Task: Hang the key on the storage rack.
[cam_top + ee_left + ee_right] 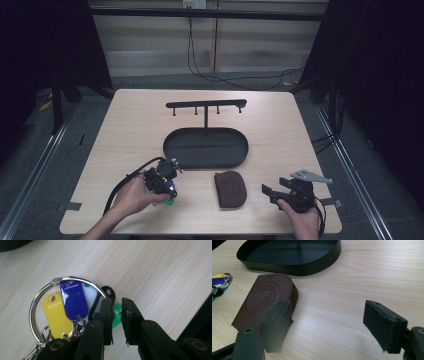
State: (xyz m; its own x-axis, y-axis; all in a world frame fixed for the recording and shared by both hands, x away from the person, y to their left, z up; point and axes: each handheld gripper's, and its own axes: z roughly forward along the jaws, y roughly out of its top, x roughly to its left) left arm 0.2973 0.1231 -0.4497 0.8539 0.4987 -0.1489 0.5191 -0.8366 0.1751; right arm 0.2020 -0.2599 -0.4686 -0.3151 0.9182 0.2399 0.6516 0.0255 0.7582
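Wooden table [125, 125], black tray [240, 155] (seemingly empty)

The high view looks forward and down over the whole table [130, 115]. The left gripper view sits very close above the key ring [65, 307], facing the tabletop. The right gripper view looks low across the wood toward the brown pouch [265, 300] and black tray [294, 265], both also seen from above.
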